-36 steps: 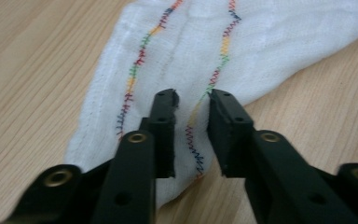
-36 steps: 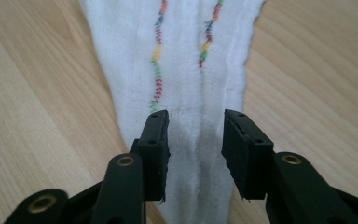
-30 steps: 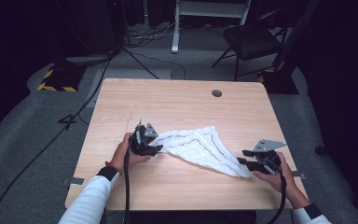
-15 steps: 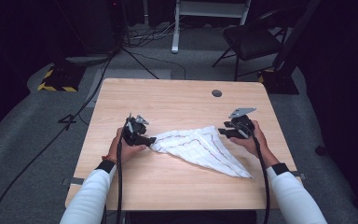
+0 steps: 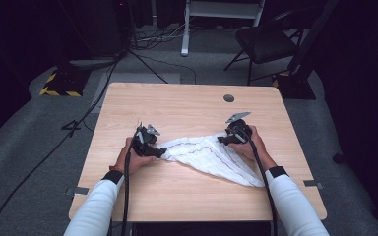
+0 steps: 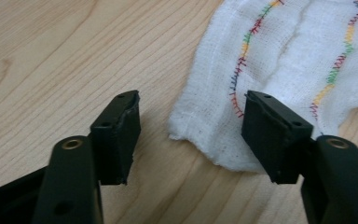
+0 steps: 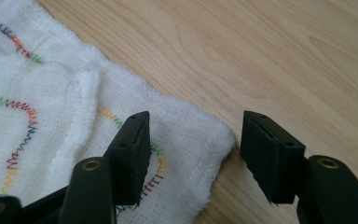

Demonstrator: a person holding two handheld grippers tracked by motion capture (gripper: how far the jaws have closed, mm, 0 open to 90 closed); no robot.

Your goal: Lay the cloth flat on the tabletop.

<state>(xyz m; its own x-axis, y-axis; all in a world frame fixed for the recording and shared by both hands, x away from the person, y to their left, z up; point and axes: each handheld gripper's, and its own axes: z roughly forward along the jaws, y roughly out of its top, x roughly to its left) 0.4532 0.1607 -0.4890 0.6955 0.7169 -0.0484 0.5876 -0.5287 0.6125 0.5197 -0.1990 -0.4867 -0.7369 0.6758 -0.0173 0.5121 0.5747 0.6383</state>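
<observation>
A white muslin cloth [image 5: 211,156] with wavy rainbow stitching lies crumpled near the middle of the wooden worktop [image 5: 187,105]. The left gripper [image 5: 158,152] sits at the cloth's left corner, its fingers [image 6: 117,135] standing apart with the corner lying loose between them, unpressed. The right gripper [image 5: 222,140] is at the far right corner; its fingers [image 7: 130,154] have just been opening and now stand wide over that corner without clamping it.
</observation>
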